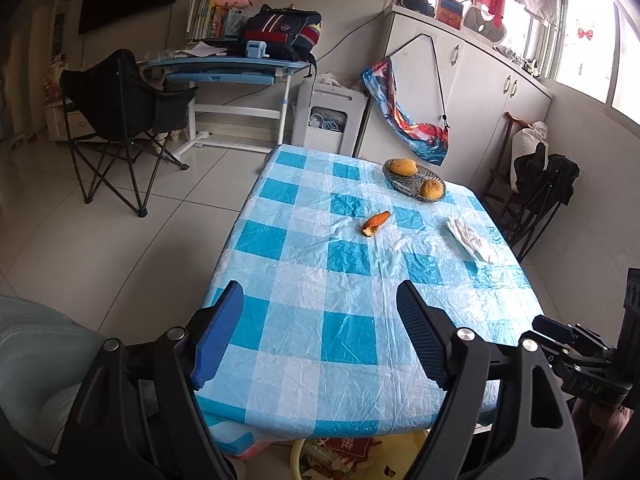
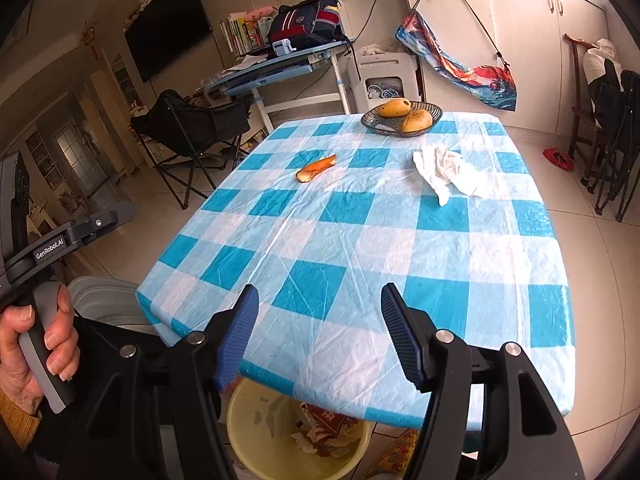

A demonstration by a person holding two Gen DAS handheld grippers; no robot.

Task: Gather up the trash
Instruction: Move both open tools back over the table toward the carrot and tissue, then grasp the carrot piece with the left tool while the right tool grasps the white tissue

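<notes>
both tools hang at the bottom of their frames above the near edge of the worktop (image 2: 516,216), the left tool (image 1: 320,332) and the right tool (image 2: 316,332) each with fingers apart and nothing between them, likely a ready stance before reaching in. the trash lies well ahead, past the middle of each picture: an orange peel (image 2: 316,168) left of centre and a crumpled white tissue (image 2: 448,172) to its right, apart from each other. the fruit basket (image 2: 400,118) sits behind them at the far edge and looks like something to leave alone. a yellow bin (image 2: 296,432) with scraps in it stands on the floor at the bottom of the frame, tucked under the near edge, so a drop should be short.
</notes>
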